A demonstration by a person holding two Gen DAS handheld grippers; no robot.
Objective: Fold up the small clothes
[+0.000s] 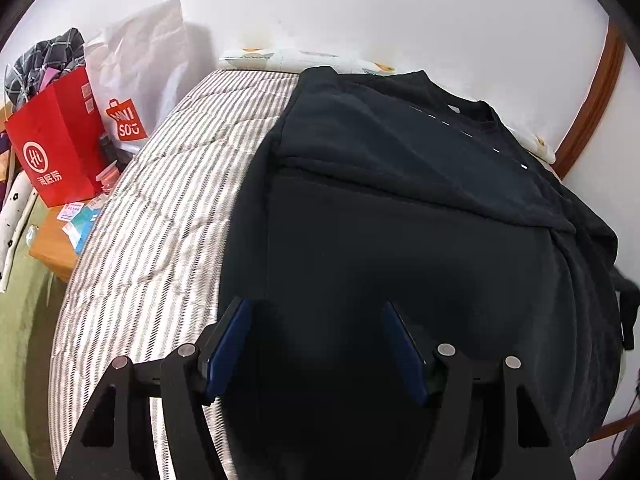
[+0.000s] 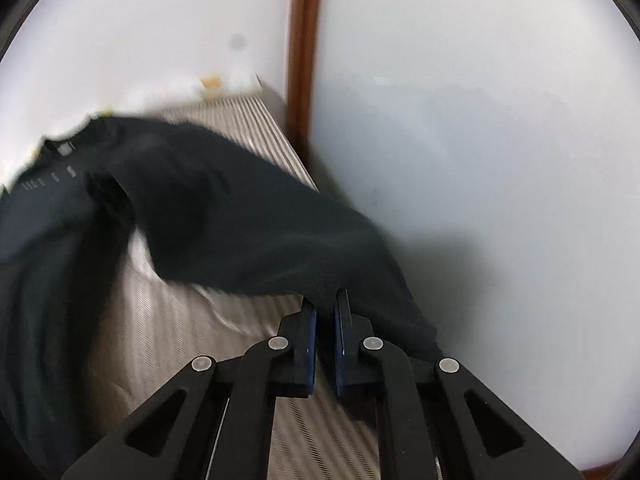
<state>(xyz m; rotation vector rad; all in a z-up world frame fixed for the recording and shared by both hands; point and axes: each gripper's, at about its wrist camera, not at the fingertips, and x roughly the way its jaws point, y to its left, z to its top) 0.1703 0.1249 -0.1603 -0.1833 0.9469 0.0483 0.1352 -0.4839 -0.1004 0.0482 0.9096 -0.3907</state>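
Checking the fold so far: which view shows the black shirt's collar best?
The left wrist view: the black shirt lies sharp on the striped bed, collar clear. The right wrist view shows the collar blurred, at the edge.

A bed with a grey-and-white striped cover (image 1: 168,184) stands against plain white walls (image 1: 360,12). A brown wooden trim (image 2: 305,52) runs up the wall at the bed's far corner. Beside the bed, a low wooden tabletop (image 1: 52,248) carries a red paper bag (image 1: 56,140), a white shopping bag (image 1: 140,60) and small boxes (image 1: 78,220).
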